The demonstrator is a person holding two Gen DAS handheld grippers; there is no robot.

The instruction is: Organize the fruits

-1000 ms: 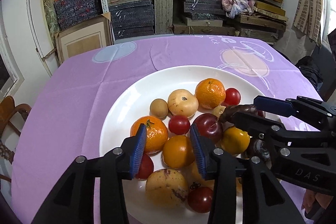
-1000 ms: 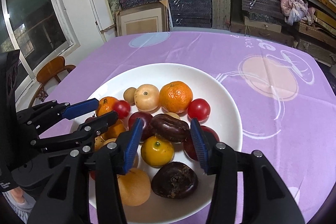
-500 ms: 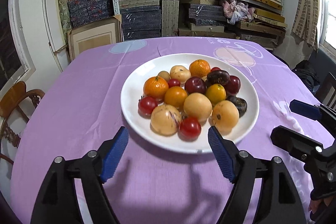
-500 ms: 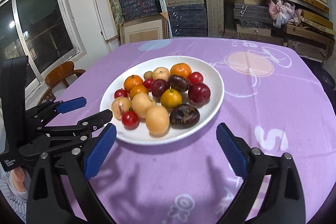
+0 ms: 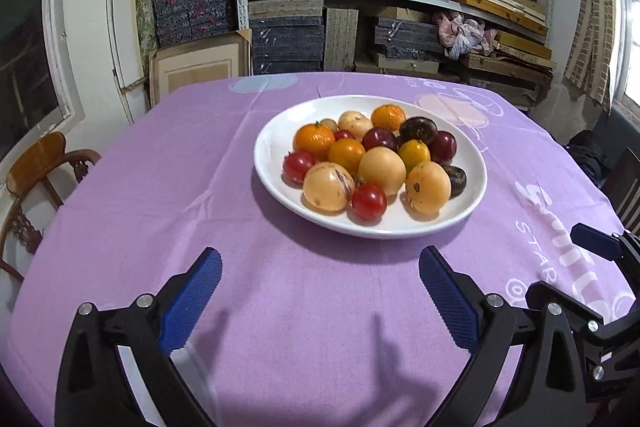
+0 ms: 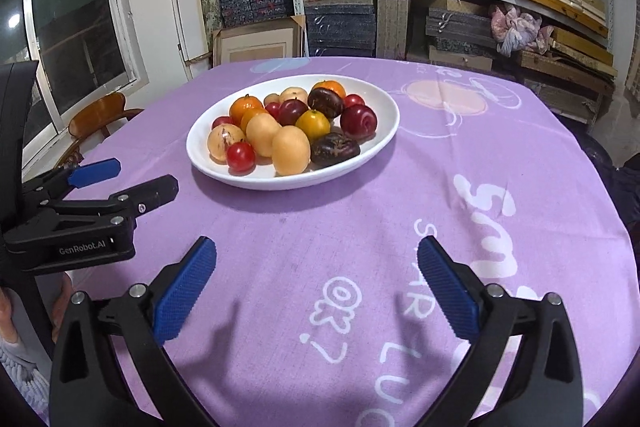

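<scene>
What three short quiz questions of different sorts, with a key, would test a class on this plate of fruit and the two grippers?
1. True or false: the left gripper holds a fruit.
2. Multiple choice: the fruits lie (A) spread over the purple tablecloth, (B) piled on the white plate, (C) in a basket.
3. Fill in: the wrinkled dark fruit at the plate's near edge lies beside a pale ____ fruit.

Key: 1 false, it is open and empty, like the right gripper; 2 B; 3 orange.
</scene>
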